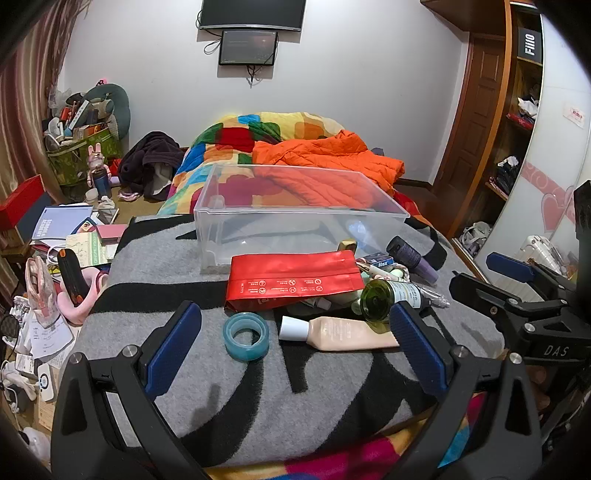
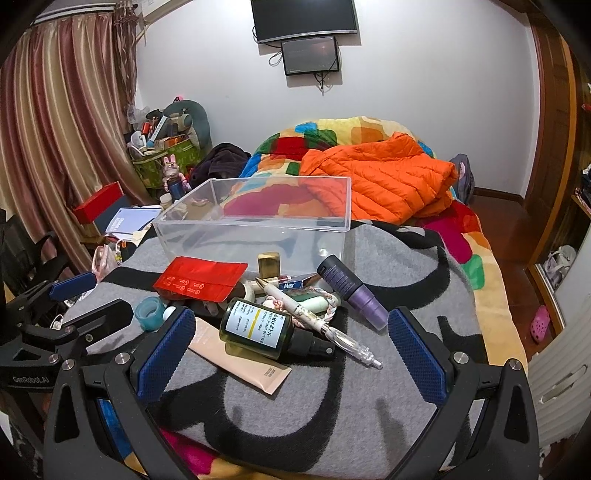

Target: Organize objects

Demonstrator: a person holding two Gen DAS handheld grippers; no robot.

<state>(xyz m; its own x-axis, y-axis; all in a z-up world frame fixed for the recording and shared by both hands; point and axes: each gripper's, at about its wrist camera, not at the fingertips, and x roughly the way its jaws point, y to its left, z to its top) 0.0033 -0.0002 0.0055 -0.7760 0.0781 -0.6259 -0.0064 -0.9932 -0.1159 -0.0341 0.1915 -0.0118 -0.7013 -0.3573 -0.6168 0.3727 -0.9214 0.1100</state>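
Left tongs stand fully open and empty above the grey-and-black blanket. Between them lie a translucent blue tape ring, light and stiff, best gripped across its rim, and a soft beige squeeze tube.

Right tongs, likewise wide and empty, frame a dark green glass pump bottle, probably slippery and fragile; grip its body. An empty clear plastic bin sits beyond.

We are in a home bedroom: a bed with a quilt, curtains, a wall TV, a wardrobe and floor clutter.
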